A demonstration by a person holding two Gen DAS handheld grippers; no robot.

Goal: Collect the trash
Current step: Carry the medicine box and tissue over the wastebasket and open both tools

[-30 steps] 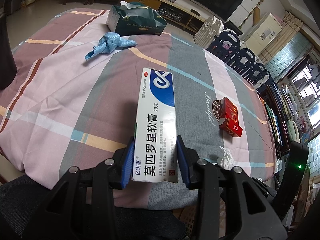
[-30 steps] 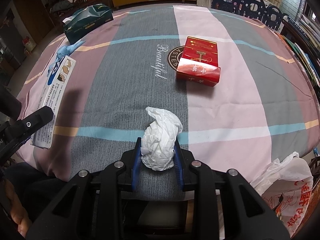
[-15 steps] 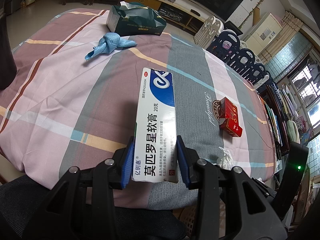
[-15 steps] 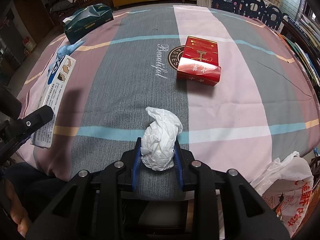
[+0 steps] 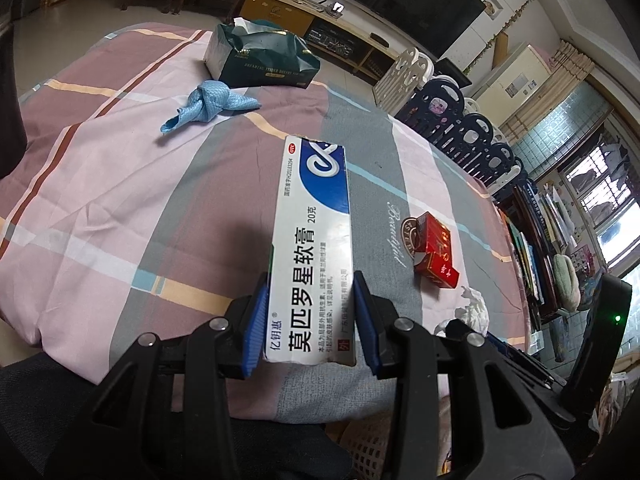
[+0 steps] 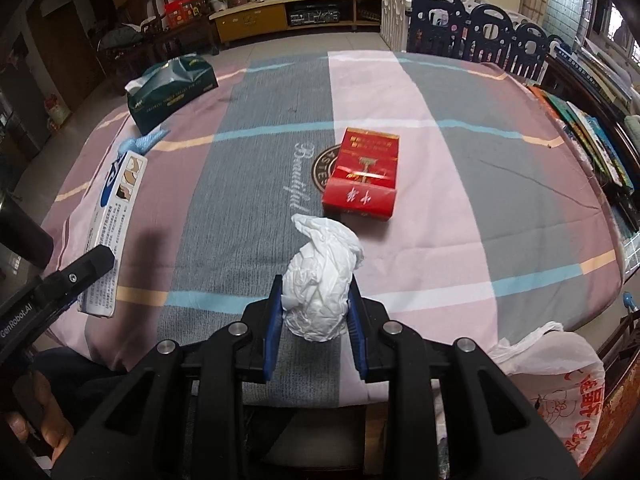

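Your left gripper [image 5: 310, 318] is clamped on the near end of a long white-and-blue ointment box [image 5: 314, 248], blue pads pressed to its two long sides, jaws about a box-width apart; the box juts away toward 12 o'clock above the striped tablecloth [image 5: 120, 184]. Your right gripper [image 6: 316, 320] has a crumpled white tissue wad [image 6: 320, 280] pinched between its pads, jaws set narrow — the wad bulges up and forward past the fingertips, held clear of the cloth.

From the right wrist view, the red cigarette pack [image 6: 364, 176] lies flat on the cloth at 12 to 1 o'clock of the wad, just beyond it and not touching. The dark green tissue pack [image 6: 172, 90] sits far off at 10 o'clock, with the knotted blue cloth [image 6: 144, 142] just in front of it. A white plastic bag with red print [image 6: 560, 376] hangs below the table edge at 4 o'clock — its mouth looks open. A bare hand [image 6: 36, 424] shows at 8 o'clock of that view
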